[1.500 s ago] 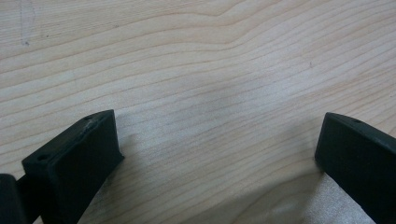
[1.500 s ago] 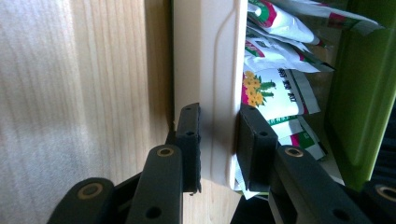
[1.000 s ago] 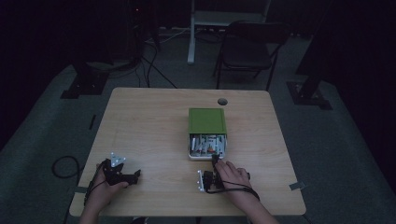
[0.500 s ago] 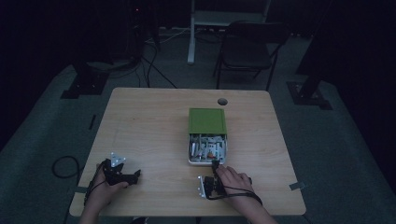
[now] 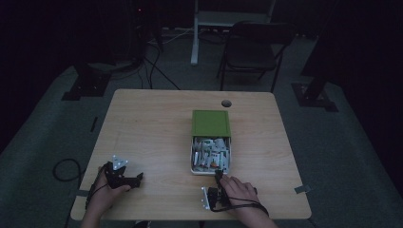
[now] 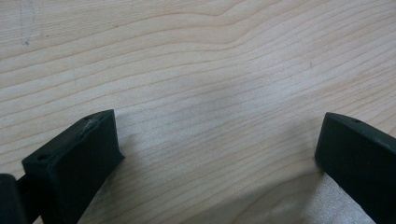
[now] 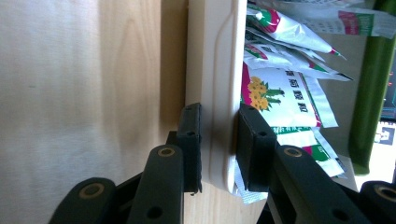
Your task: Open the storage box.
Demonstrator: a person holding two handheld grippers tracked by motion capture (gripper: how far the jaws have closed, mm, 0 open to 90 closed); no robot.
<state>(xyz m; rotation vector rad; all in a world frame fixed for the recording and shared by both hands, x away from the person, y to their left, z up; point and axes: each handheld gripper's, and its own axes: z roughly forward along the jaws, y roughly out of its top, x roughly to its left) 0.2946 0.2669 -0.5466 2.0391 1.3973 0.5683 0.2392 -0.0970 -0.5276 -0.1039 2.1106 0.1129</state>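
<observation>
A green box (image 5: 211, 123) lies mid-table, and its white drawer (image 5: 194, 156) is slid out toward the near edge. Several printed sachets (image 5: 212, 153) fill the drawer. My right gripper (image 5: 219, 176) is shut on the drawer's front wall. In the right gripper view, my right gripper (image 7: 218, 144) has one black pad on each side of the cream wall (image 7: 215, 70). Sachets (image 7: 275, 98) and the green box (image 7: 371, 93) lie beyond it. My left gripper (image 5: 135, 179) rests at the near left of the table. It stands open (image 6: 219, 149) over bare wood (image 6: 210, 56).
The wooden table (image 5: 152, 137) has a round cable hole (image 5: 226, 103) near its far edge. A folding chair (image 5: 254, 50) and stand legs stand on the dark floor behind. A cable loop (image 5: 64, 168) lies on the floor at the left.
My right hand has drawn back toward the near edge, pulling the white drawer farther out of the green box. The left hand has stayed put.
</observation>
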